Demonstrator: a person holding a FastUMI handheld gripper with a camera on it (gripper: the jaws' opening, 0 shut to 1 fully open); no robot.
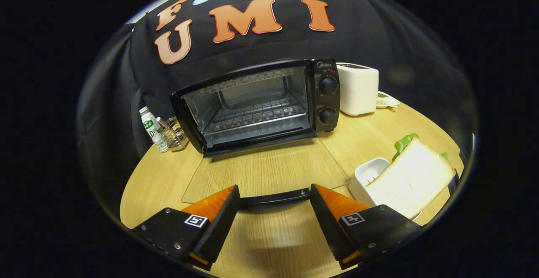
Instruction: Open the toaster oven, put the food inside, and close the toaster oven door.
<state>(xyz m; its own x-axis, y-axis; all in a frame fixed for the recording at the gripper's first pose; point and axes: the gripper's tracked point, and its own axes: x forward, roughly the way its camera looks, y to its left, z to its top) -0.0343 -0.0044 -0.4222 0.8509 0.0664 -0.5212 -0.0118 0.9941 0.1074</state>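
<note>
A black toaster oven (257, 103) stands at the back of the wooden table with its glass door (265, 168) folded down flat toward me. The door's black handle (276, 198) lies between my fingertips. My gripper (276, 200) is open, its fingers wide apart on either side of the handle, pressing on nothing. Inside the oven a wire rack (257, 116) shows, with nothing on it. To the right of the right finger, a slice of white bread (410, 177) leans in a white dish (368, 177).
A white toaster (358, 88) stands right of the oven, with a small dish (386, 100) behind it. A white bottle (152, 128) and a wire holder (174, 134) sit left of the oven. Something green (404, 142) lies behind the bread.
</note>
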